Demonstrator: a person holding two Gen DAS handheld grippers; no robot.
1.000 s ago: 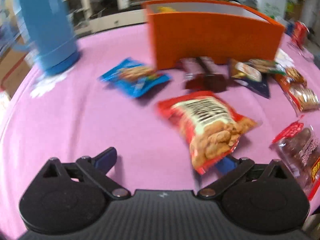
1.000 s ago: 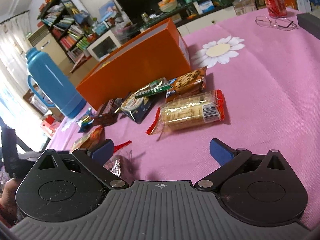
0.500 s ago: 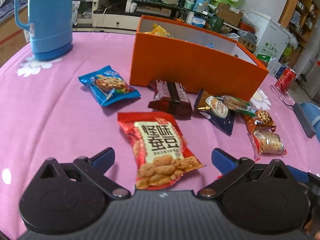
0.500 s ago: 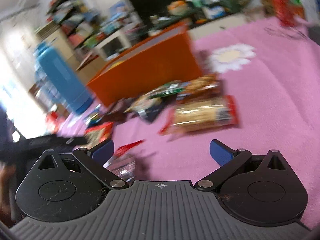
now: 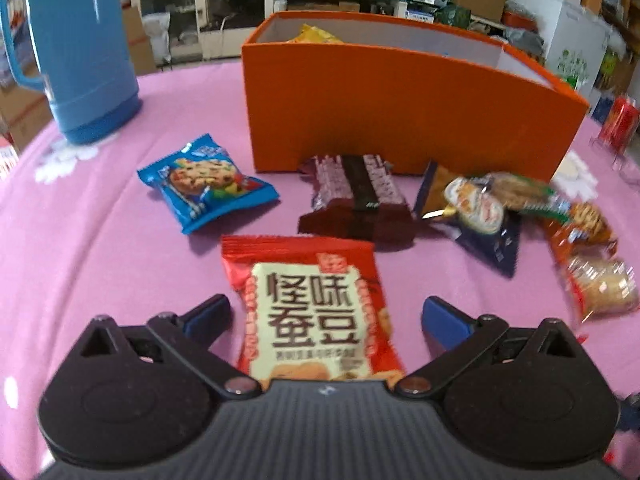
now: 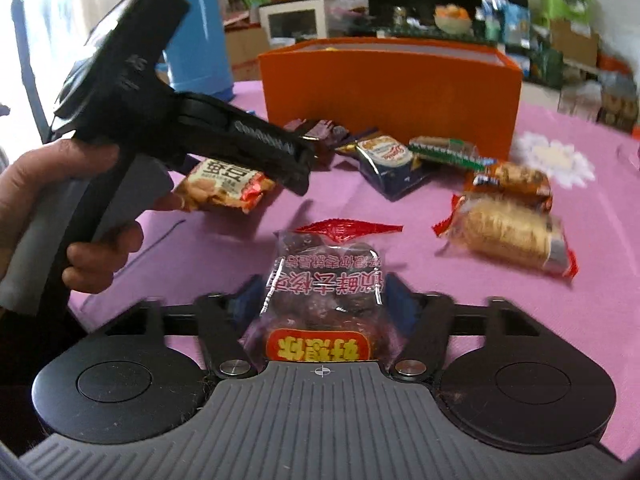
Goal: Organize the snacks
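Note:
A red bean-snack packet (image 5: pixel 312 300) lies flat on the pink tablecloth between the wide-apart fingers of my left gripper (image 5: pixel 324 316), which is open; its pads do not touch the packet. In the right wrist view, that gripper's fingertips (image 6: pixel 296 168) hover over the same packet (image 6: pixel 224 184), with a hand on the handle. My right gripper (image 6: pixel 322 304) is closing, and its blue pads press both sides of a clear bag of dark fruit (image 6: pixel 324 280) with a red seal. The orange box (image 5: pixel 400 112) stands open-topped behind the snacks, with a yellow packet inside.
A blue thermos (image 5: pixel 76 52) stands at the back left. In front of the box lie a blue cookie packet (image 5: pixel 204 184), a brown chocolate packet (image 5: pixel 356 200) and a dark blue packet (image 5: pixel 476 216). A cracker roll (image 6: pixel 508 236) lies to the right, a red can (image 5: pixel 620 124) far right.
My right gripper swung over the clear bag, and its jaws narrowed onto it. My left gripper moved up to the red packet, which now lies between its fingers.

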